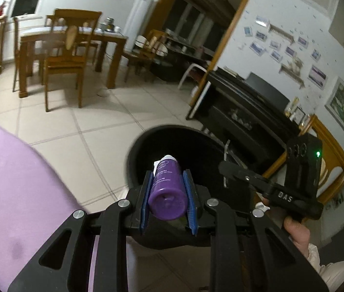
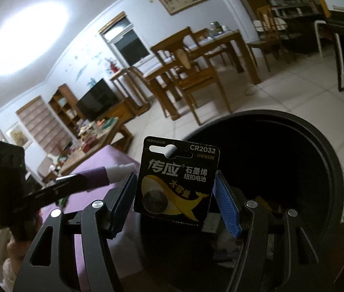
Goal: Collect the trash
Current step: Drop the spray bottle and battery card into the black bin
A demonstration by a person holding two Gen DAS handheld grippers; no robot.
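Around you the room is crowded: a wooden dining table (image 1: 74,36) with chairs stands far off on the tiled floor (image 1: 94,126), a dark piano (image 1: 249,104) sits against the right wall, and a purple-covered surface (image 1: 13,182) fills the near left of the left wrist view. Directly ahead of both claws, the black trash bin (image 1: 172,143) stands open-mouthed on the floor, and nothing lies between your fingers and its rim. In the right wrist view you can see some scraps lying in the bottom of the bin, too dim to make out. Your left gripper (image 1: 168,192) is drawn narrow, its blue pads (image 1: 189,189) pressed on either side of a purple spray bottle (image 1: 167,189) that lies along the fingers with its white nozzle end pointing away, out over the near edge of the bin's mouth. Your right gripper (image 2: 174,192) stands wider, and a black coin-battery card (image 2: 179,180) marked CR2032 stands upright between its pads, gripped by its side edges, with the bin's opening just behind and to the right of it. Each claw shows in the other's view, close alongside.
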